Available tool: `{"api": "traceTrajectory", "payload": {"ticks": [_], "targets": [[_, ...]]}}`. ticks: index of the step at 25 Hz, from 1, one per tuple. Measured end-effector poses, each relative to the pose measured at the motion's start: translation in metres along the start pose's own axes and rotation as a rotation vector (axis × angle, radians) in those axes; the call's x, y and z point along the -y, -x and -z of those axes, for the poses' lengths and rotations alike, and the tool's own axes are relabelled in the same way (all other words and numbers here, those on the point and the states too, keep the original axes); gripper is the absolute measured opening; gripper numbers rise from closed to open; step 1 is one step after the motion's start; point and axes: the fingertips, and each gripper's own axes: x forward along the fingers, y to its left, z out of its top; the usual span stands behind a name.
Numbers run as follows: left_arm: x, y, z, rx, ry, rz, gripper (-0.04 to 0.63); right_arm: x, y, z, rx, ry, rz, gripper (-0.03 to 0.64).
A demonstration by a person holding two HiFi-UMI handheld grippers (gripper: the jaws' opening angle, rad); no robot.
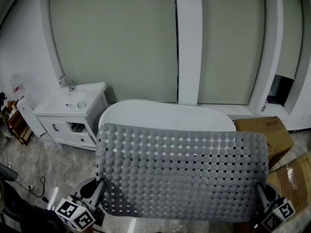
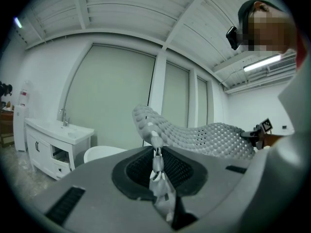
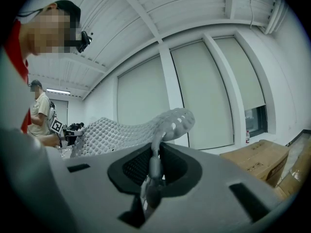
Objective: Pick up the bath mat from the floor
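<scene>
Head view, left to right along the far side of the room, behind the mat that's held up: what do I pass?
White vanity cabinet with sink and faucet → white oval bathtub → brown cardboard box. The grey studded bath mat hangs in front, across the tub, so it is left out of the order.

white tub sits centre below tall windows with pale blinds down, white sink cabinet at left, cardboard boxes at right, grey marbled floor, ceiling strip light glowing.
</scene>
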Motion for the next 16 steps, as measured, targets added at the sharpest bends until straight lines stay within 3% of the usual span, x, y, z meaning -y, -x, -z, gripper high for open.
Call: {"api": "traceTrajectory", "payload": {"ticks": [6, 12, 16], "targets": [[0.0052, -0.0021, -0.0010, -0.001, -0.008, 0.003, 0.051, 0.0019, -0.0012, -0.0051, 0.052, 0.007, -0.031, 0.044], [0.0077, -0.0037, -0.0036, -0.006, -0.011, 0.008, 0.051, 0.0051, -0.0014, -0.0005, 0.003, -0.023, 0.000, 0.044], [0.0080, -0.0028, -0.0052, -0.005, -0.013, 0.011, 0.051, 0.0063, -0.0001, -0.0030, 0.018, 0.015, -0.004, 0.044]]}}
